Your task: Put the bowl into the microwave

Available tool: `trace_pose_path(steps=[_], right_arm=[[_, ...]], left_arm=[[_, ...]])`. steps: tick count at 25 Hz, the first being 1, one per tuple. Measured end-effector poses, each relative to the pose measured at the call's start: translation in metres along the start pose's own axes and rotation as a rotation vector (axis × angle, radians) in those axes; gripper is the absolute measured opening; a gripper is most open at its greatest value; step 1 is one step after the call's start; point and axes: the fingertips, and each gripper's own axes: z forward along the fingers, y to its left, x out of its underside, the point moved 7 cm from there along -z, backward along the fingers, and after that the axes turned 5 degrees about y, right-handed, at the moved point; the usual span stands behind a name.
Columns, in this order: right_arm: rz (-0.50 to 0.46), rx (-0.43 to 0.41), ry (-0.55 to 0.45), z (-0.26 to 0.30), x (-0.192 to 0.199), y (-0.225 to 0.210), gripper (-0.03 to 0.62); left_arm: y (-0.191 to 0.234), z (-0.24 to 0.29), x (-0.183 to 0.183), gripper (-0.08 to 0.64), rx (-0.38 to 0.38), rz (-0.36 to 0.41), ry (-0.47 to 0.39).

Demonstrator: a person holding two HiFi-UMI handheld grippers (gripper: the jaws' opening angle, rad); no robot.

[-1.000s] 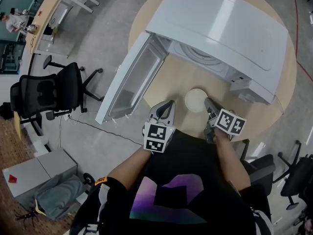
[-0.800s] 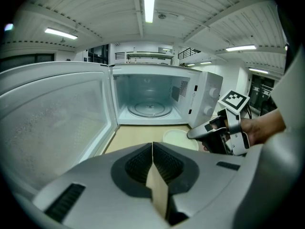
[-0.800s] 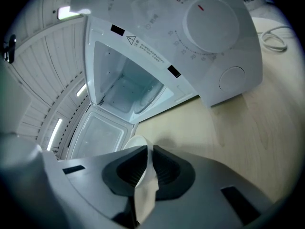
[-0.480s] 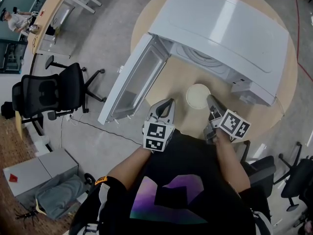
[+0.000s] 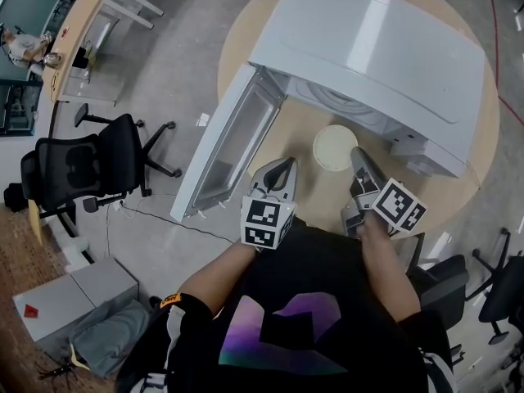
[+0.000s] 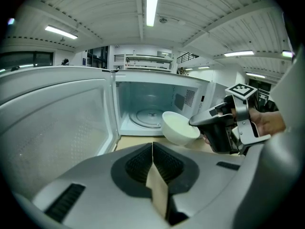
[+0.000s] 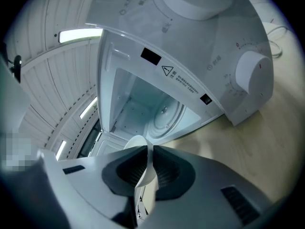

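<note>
the main risk is the grip: the right claw (image 5: 359,158) is clamped on one thin stretch of the bowl's (image 5: 335,147) rim, so the whole bowl hangs out ahead of it. a quick push or a twist could let the bowl pivot in the pinch or slip out, probably onto the table (image 5: 319,199). the second risk is the entry. in the left gripper view the bowl (image 6: 179,128) sits low against the front of the microwave (image 5: 377,47), so its underside could catch the lower lip of the opening if it goes in without enough lift. the door (image 5: 233,142) stands wide at the left and looks well out of the way.

the bowl is off the table, tilted, just in front of the open cavity and not yet inside. its near wall runs between the right claw's jaws, the rest reaching toward the turntable (image 6: 148,116). the left claw (image 5: 278,170) is pinched together on nothing, beside the bowl and apart from it.
</note>
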Motion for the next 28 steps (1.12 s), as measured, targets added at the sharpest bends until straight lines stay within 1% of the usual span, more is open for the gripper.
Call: trace_pose_path(steps=[6, 13, 20, 26, 28], right_arm=[[0.021, 0.01, -0.05, 0.015, -0.007, 0.012, 0.051], [0.068, 0.038, -0.122, 0.036, -0.017, 0.019, 0.051], [0.097, 0.069, -0.207, 0.052, -0.03, 0.015, 0.051], [0.135, 0.071, -0.282, 0.065, -0.041, 0.012, 0.051], [0.149, 0.07, -0.303, 0.069, -0.044, 0.012, 0.051]], left_arm=[[0.011, 0.012, -0.016, 0.046, 0.031, 0.011, -0.02], [0.019, 0.029, -0.035, 0.046, 0.075, 0.055, -0.036], [0.03, 0.048, -0.046, 0.046, 0.084, 0.044, -0.035], [0.035, 0.06, -0.054, 0.046, 0.097, 0.025, -0.019], [0.036, 0.064, -0.058, 0.046, 0.095, 0.03, -0.019]])
